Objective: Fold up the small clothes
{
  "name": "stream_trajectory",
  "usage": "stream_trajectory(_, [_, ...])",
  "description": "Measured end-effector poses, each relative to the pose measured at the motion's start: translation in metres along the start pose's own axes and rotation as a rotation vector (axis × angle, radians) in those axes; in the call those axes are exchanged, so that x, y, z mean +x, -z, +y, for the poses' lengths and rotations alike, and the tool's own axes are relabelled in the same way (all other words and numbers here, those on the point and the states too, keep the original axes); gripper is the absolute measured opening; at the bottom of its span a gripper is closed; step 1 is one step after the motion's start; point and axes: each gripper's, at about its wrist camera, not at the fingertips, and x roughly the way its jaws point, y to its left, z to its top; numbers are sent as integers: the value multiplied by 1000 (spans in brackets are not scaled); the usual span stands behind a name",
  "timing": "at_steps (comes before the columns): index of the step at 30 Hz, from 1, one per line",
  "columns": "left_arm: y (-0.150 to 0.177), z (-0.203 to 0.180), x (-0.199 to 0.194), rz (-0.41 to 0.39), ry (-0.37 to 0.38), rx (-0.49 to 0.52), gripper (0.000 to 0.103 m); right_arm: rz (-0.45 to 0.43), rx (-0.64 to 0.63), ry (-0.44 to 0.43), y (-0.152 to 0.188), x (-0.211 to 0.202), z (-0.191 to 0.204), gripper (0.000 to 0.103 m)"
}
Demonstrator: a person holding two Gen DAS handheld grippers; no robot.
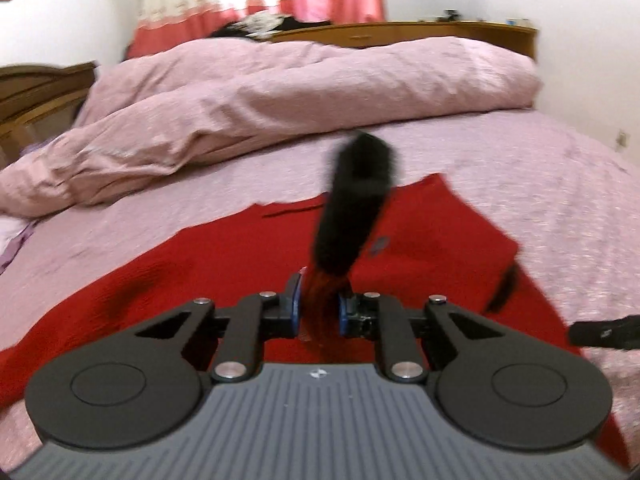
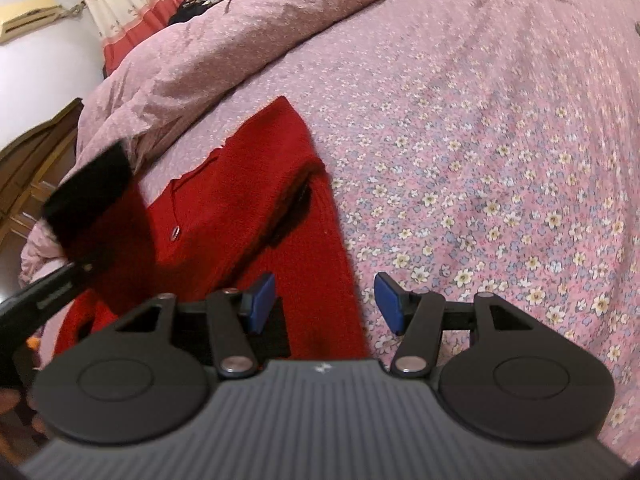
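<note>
The red knit cardigan (image 1: 224, 264) lay spread on the floral pink bedsheet (image 2: 500, 160), body flat and no fold completed that I could see. The left gripper (image 1: 318, 308) was clenched on a sleeve, its black furry cuff (image 1: 356, 204) standing up past the pads. The right gripper (image 2: 324, 304) hovered with jaws apart and empty at the cardigan's right edge. Sleeves and body folds looked outstanding.

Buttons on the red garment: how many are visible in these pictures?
1. A small round button sits on the front of the red garment, below the neck opening. More may be hidden behind the raised sleeve.
</note>
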Motion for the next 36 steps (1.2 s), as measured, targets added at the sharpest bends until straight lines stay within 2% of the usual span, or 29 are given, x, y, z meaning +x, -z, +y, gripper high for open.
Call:
stream_trajectory(4, [14, 30, -5, 39, -77, -44, 20, -1, -29, -9, 0, -1, 10, 57])
stream_trajectory(7, [31, 47, -8, 85, -97, -73, 21, -2, -57, -12, 0, -2, 19, 57])
stream_trajectory(13, [62, 72, -14, 176, -49, -123, 22, 12, -100, -10, 5, -1, 33, 57])
stream_trajectory(18, [71, 75, -14, 214, 9, -125, 23, 33, -163, -10, 7, 3, 47, 57])
stream_trajectory(21, [71, 81, -16, 235, 33, -149, 29, 47, -216, -9, 8, 6, 56, 57])
stream_trajectory(26, [77, 96, -29, 260, 53, -180, 46, 96, -275, -12, 9, 18, 64, 57])
stream_trajectory(36, [87, 131, -49, 223, -61, -199, 60, 200, -248, -12, 16, 45, 61, 57])
